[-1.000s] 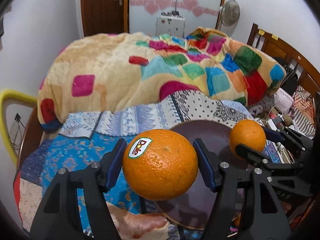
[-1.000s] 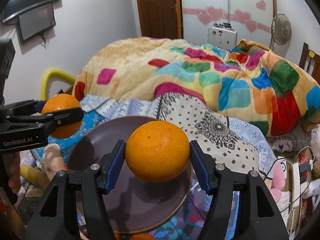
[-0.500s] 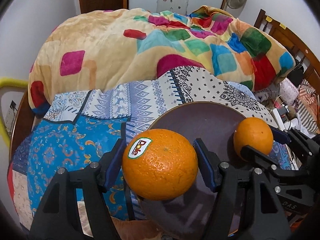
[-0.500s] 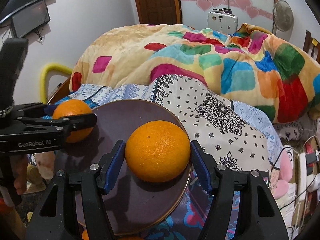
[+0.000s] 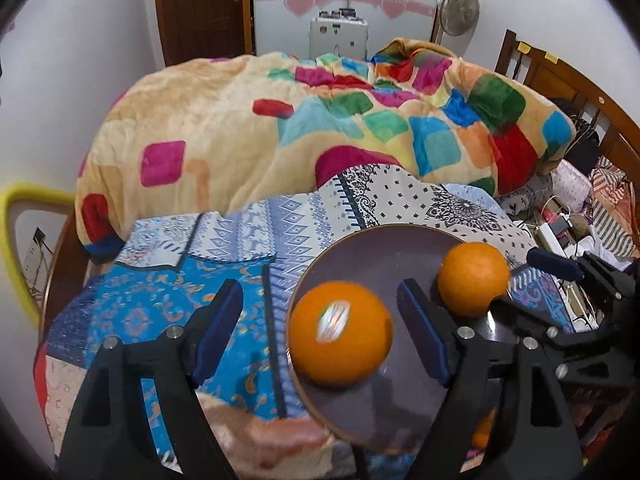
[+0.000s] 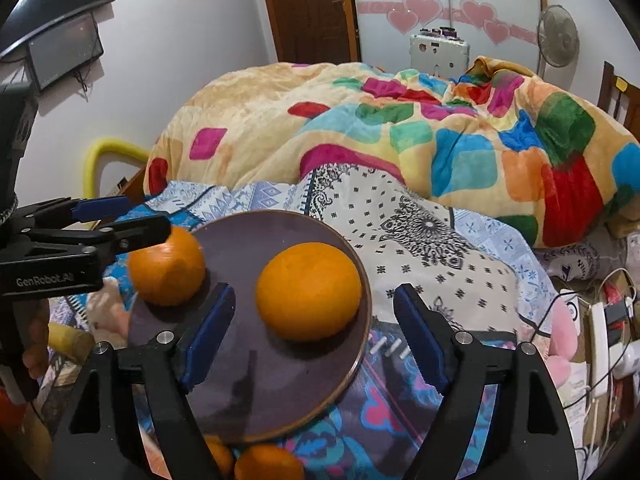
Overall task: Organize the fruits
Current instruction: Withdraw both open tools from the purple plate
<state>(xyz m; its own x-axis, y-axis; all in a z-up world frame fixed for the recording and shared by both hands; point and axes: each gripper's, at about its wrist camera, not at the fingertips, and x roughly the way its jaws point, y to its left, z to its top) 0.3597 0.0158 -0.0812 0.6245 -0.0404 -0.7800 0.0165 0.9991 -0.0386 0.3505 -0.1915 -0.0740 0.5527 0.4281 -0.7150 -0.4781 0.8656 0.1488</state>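
Observation:
A round dark plate [image 5: 376, 252] [image 6: 256, 240] lies on the patterned bedspread. Two oranges sit on it. The stickered orange [image 5: 340, 334] [image 6: 166, 270] is at the plate's left edge, blurred, between the spread fingers of my left gripper [image 5: 320, 328] [image 6: 116, 220], which is open. The plain orange [image 6: 308, 296] [image 5: 472, 278] rests on the plate's right side, just beyond my right gripper [image 6: 310, 332] [image 5: 532, 280], which is open and apart from it.
More oranges [image 6: 264, 462] lie below the plate's near edge. A colourful quilt [image 5: 320, 120] is heaped behind the plate. Cables and a power strip [image 6: 600, 336] clutter the right side. A wooden headboard [image 5: 560, 80] stands far right, a yellow chair frame [image 5: 24, 208] at left.
Both grippers have opened and let go of their oranges, which now lie on the plate. Both grippers have drawn back a little from the fruit.

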